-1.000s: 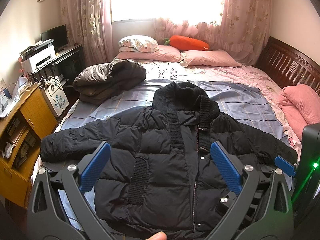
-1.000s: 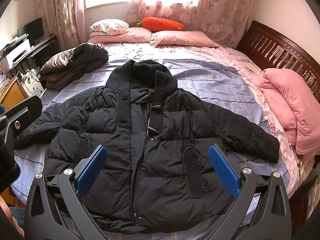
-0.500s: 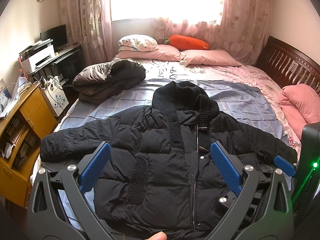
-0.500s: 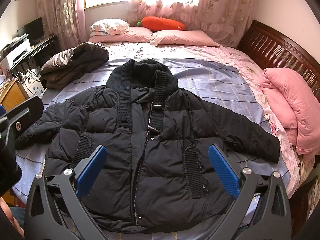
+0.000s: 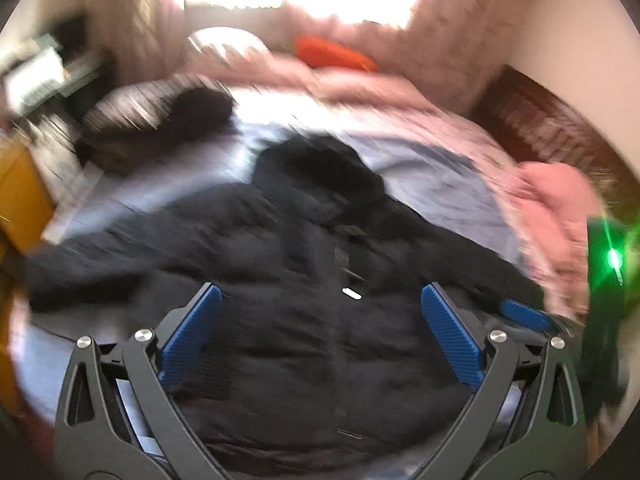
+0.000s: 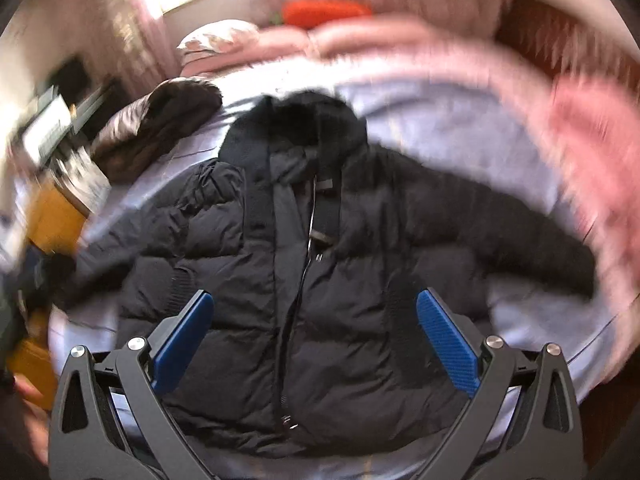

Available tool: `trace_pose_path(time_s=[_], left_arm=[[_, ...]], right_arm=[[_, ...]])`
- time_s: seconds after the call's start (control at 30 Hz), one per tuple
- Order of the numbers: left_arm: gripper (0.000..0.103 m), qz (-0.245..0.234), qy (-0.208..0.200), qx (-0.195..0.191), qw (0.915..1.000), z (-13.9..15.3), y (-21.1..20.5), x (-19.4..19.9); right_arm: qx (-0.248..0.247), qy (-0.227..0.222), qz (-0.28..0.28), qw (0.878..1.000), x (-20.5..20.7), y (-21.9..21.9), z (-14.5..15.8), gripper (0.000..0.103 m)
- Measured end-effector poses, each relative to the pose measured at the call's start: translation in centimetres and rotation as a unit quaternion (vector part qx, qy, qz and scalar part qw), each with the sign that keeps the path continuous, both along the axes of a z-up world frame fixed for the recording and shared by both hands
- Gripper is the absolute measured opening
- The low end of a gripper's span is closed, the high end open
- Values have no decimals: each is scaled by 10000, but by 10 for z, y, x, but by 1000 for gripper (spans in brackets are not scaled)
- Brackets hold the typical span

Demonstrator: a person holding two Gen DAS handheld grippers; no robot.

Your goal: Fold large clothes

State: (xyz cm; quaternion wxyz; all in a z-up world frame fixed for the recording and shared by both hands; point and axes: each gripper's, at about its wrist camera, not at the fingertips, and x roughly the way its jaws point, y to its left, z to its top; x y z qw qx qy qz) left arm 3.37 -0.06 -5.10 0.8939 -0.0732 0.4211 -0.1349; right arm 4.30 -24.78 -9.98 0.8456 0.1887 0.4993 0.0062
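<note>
A black puffer jacket [image 6: 320,280] lies spread, front up, across the bed [image 6: 460,128]. The left gripper [image 5: 320,336] and right gripper [image 6: 314,336] hover above its hem, jaws wide apart, holding nothing.

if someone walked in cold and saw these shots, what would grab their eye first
First, the black puffer jacket spread flat, front up and sleeves out, on the lilac bedsheet, filling the middle of both views. Next, the orange carrot-shaped plush among the pink pillows at the head of the bed, under the bright window. In the foreground, the left gripper and right gripper hover wide open above the jacket's hem, holding nothing.
</note>
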Motion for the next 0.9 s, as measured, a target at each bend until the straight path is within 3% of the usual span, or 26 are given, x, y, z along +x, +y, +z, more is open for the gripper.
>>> trace_pose_path(time_s=[0.1, 0.17, 0.23, 0.33, 0.47, 0.6, 0.67, 0.7, 0.77, 0.83, 0.87, 0.9], left_arm=[[101, -190, 669, -72, 9976, -29, -23, 31], [101, -432, 1265, 59, 9910, -53, -52, 53], [101, -712, 1643, 241, 9835, -72, -85, 68], [101, -1086, 1715, 718, 9765, -100, -133, 78], [101, -1564, 1778, 1468, 9604, -145, -179, 78], [101, -2049, 2061, 1823, 9393, -187, -209, 78], [101, -2157, 2046, 2045, 9326, -205, -215, 82], [101, -2164, 2032, 2161, 9301, -211, -218, 82], [101, -2209, 2123, 2261, 9247, -223, -222, 83], [101, -2248, 2343, 2220, 9194, -233, -223, 84], [101, -2256, 2426, 2217, 9171, -236, -223, 85], [101, -2270, 2552, 2237, 9128, -242, -223, 85]], right_arm=[[627, 619, -952, 9916, 19, -97, -40, 102], [1222, 998, -1720, 9724, 21, -171, -77, 102], [1981, 1161, -2546, 9394, 11, -237, -116, 102], [2250, 1420, -3059, 9142, 3, -300, -153, 102], [2560, 1322, -3741, 8815, -19, -374, -195, 102], [3213, 1758, -4020, 8392, -33, -391, -238, 102], [3286, 1960, -3980, 8338, -33, -388, -243, 102], [3357, 1816, -4022, 8322, -33, -388, -240, 102], [3360, 1232, -4191, 8344, -33, -400, -223, 102], [3115, 689, -4248, 8472, -29, -413, -200, 101], [2977, 522, -4233, 8541, -31, -414, -192, 89], [2774, 403, -4224, 8620, -31, -415, -183, 69]])
